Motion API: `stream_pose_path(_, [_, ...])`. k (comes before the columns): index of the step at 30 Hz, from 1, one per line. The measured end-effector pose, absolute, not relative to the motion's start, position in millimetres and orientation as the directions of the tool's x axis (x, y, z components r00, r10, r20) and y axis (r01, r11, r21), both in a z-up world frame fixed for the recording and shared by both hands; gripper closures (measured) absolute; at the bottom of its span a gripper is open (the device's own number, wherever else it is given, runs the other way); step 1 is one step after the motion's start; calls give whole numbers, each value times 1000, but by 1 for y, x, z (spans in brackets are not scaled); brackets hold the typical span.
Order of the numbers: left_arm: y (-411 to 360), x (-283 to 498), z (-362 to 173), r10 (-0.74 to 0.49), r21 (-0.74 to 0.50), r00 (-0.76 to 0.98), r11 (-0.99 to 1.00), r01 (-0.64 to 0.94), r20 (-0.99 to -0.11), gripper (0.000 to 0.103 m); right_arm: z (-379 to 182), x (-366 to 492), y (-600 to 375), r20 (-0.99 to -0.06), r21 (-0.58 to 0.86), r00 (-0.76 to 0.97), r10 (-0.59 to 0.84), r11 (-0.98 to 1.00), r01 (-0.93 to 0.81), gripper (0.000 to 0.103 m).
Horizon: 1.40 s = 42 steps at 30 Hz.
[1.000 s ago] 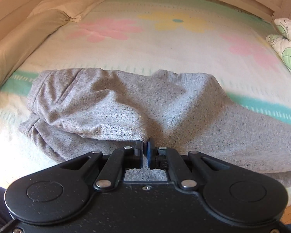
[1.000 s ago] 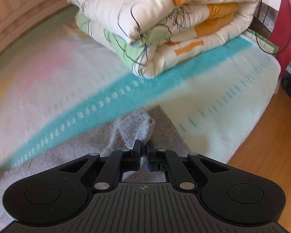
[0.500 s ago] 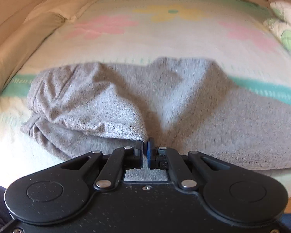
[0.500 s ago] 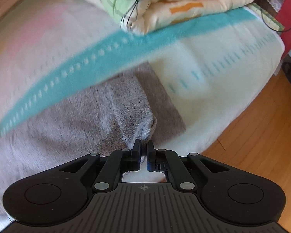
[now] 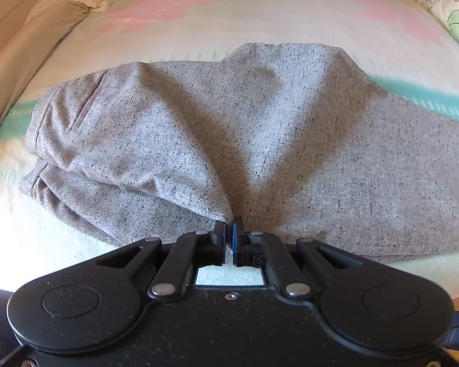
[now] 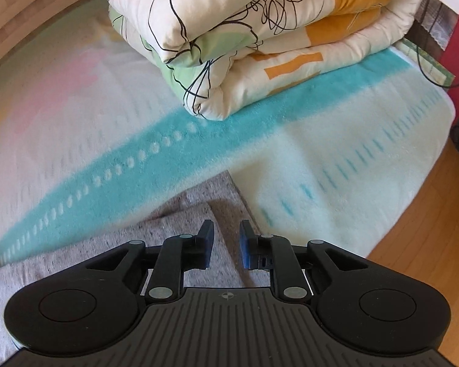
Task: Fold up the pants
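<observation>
Grey speckled pants (image 5: 260,140) lie on the bed, waist end bunched at the left, legs running off to the right. My left gripper (image 5: 229,229) is shut on a pinch of the pants' near edge, and the cloth pulls up in folds toward it. In the right wrist view the leg end of the pants (image 6: 199,208) lies flat on the blanket. My right gripper (image 6: 226,229) hangs just above it, open and empty.
The bed has a pastel blanket with a teal stripe (image 6: 168,150) and flower prints. A folded patterned duvet (image 6: 260,36) sits just beyond the leg end. Beige pillows (image 5: 30,39) lie at the far left. Wooden floor (image 6: 428,229) is to the right of the bed edge.
My right gripper has opened and let go of the leg end, which now lies flat. My left gripper, still shut on the pants, has dropped lower and closer to the cloth.
</observation>
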<state>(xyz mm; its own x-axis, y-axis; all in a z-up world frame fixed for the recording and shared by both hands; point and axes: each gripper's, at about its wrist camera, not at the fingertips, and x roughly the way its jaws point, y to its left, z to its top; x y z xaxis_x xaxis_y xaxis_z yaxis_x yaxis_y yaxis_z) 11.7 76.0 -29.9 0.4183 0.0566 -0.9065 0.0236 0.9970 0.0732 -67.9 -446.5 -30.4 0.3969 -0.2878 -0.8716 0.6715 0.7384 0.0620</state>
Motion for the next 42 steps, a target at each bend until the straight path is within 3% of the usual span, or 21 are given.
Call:
stream_pose_path(8, [72, 14, -36, 78, 96, 402, 995, 25, -912, 98, -52, -57, -464, -889, 177, 427, -166, 736, 654, 84])
stream_pose_path(17, [65, 22, -41, 78, 97, 393, 995, 28, -916, 98, -71, -49, -462, -917, 195, 390, -82, 761, 618, 80])
stream_pose_path(18, [65, 22, -42, 77, 95, 391, 995, 26, -917, 98, -71, -48, -458, -918, 178, 385, -90, 774, 607, 81])
stream_pose_path(20, [66, 23, -43, 77, 93, 390, 995, 23, -918, 98, -66, -46, -449, -913, 132, 389, -126, 810, 571, 98])
stream_pose_path(24, [68, 21, -36, 53, 69, 417, 997, 23, -907, 98, -35, -51, -445, -836, 91, 480, -265, 796, 598, 99])
stream_pose_path(29, [58, 16, -34, 54, 96, 443, 993, 72, -895, 98, -52, -37, -450, -871, 13, 387, -304, 772, 635, 99])
stream_pose_path(39, [61, 20, -34, 30, 74, 430, 994, 85, -902, 98, -48, -40, -458, -843, -76, 350, -409, 735, 674, 100])
stream_pose_path(42, [61, 18, -35, 31, 73, 422, 994, 85, -906, 98, -33, -52, -460, -823, -27, 393, -409, 720, 693, 98])
